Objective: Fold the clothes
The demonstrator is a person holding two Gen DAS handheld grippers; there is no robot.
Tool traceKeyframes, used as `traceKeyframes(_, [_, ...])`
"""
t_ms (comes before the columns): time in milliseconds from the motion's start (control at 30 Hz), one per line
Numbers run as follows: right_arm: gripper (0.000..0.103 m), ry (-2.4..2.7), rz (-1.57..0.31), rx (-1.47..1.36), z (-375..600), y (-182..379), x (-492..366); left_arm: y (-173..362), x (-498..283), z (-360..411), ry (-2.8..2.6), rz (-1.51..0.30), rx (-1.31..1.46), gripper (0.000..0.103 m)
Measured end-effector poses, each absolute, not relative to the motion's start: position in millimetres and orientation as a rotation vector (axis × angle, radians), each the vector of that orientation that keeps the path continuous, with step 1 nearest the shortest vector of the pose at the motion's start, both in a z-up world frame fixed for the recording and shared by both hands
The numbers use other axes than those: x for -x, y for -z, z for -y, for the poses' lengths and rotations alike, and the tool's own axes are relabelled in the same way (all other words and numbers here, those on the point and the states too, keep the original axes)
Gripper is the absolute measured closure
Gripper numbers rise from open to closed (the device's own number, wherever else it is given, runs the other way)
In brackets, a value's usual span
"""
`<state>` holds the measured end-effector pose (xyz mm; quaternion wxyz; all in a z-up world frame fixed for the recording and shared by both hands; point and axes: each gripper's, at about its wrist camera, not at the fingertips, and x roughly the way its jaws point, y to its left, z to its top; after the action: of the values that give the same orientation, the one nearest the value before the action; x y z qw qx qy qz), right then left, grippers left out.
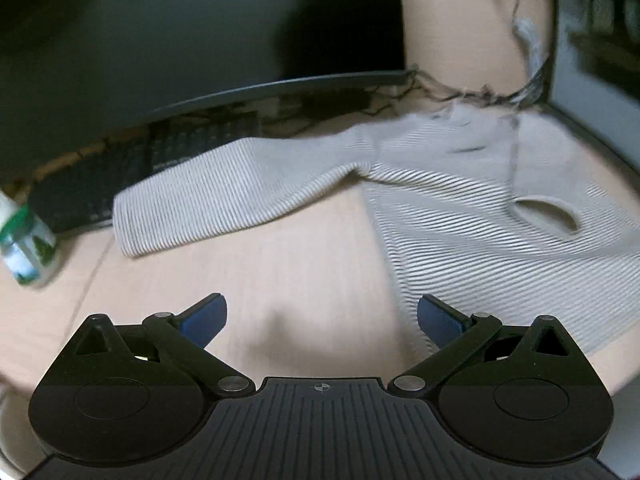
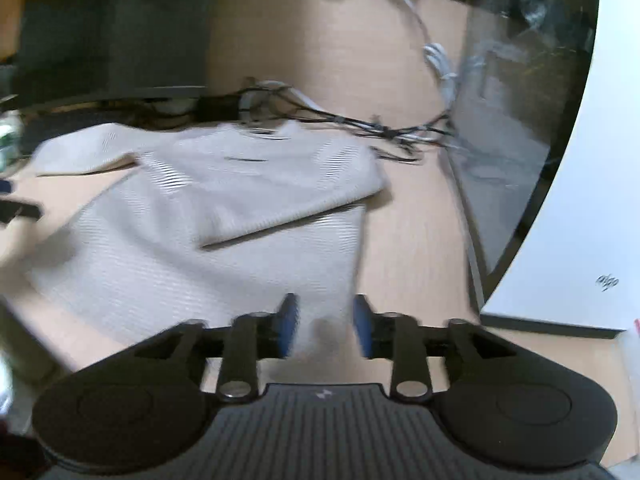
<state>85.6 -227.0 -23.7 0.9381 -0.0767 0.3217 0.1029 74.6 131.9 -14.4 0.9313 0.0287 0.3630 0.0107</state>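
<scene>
Handling assessment: the pale grey ribbed knit sweater appears soft, limp and light. It should drape and stretch when lifted, and the ribbing ought to give the pads reasonable purchase. A pinch through a single layer would probably let the rest sag. Judged best holds: the cuff end of the outstretched sleeve, at centre left of the left wrist view, and the hem corner at lower centre of the right wrist view.

Appearance: fine horizontal ribbing, off-white to grey. The body lies flat on the light wood surface. One sleeve reaches out toward a dark keyboard. The other sleeve is laid across the chest, at centre of the right wrist view. An oval opening in the cloth shows at right of the left wrist view; what it is cannot be determined.

Tongs: the left tongs stand wide apart over bare wood just beside the sweater's edge, holding nothing. The right tongs are narrowed but parted, above the hem corner; blur prevents confirming contact.

Surroundings: tangled black cables lie beyond the collar; a green-and-white bottle stands at far left.
</scene>
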Motion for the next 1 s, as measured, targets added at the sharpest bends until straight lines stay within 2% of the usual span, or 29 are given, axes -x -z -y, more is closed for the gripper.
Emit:
traceKeyframes(33, [0.047, -0.236, -0.653, 0.186, 225, 25, -76, 13, -68, -130, 0.031, -0.753, -0.063, 0.0])
traceKeyframes(100, [0.044, -0.264, -0.668, 0.258, 222, 32, -63, 15, -56, -121, 0.135, -0.786, -0.104, 0.0])
traceKeyframes(333, [0.044, -0.239, -0.703, 0.277, 220, 49, -61, 44, -51, -89, 0.139, -0.834, -0.291, 0.0])
traceKeyframes(433, [0.044, -0.176, -0.657, 0.183, 223, 33, -75, 35, -68, -106, -0.019, -0.788, -0.222, 0.0])
traceKeyframes(600, [0.044, -0.114, -0.629, 0.246, 219, 31, -88, 23, -80, -121, -0.109, -0.728, -0.143, 0.0])
traceKeyframes(733, [0.046, -0.103, -0.694, 0.323, 209, 56, -86, 25, -69, -121, -0.084, -0.75, -0.155, 0.0])
traceKeyframes(900, [0.048, -0.046, -0.645, 0.378, 216, 46, -66, 24, -46, -136, -0.047, -0.798, -0.153, 0.0])
traceKeyframes(1000, [0.047, -0.132, -0.681, 0.31, 226, 35, -56, 21, -37, -150, 0.035, -0.836, -0.083, 0.0])
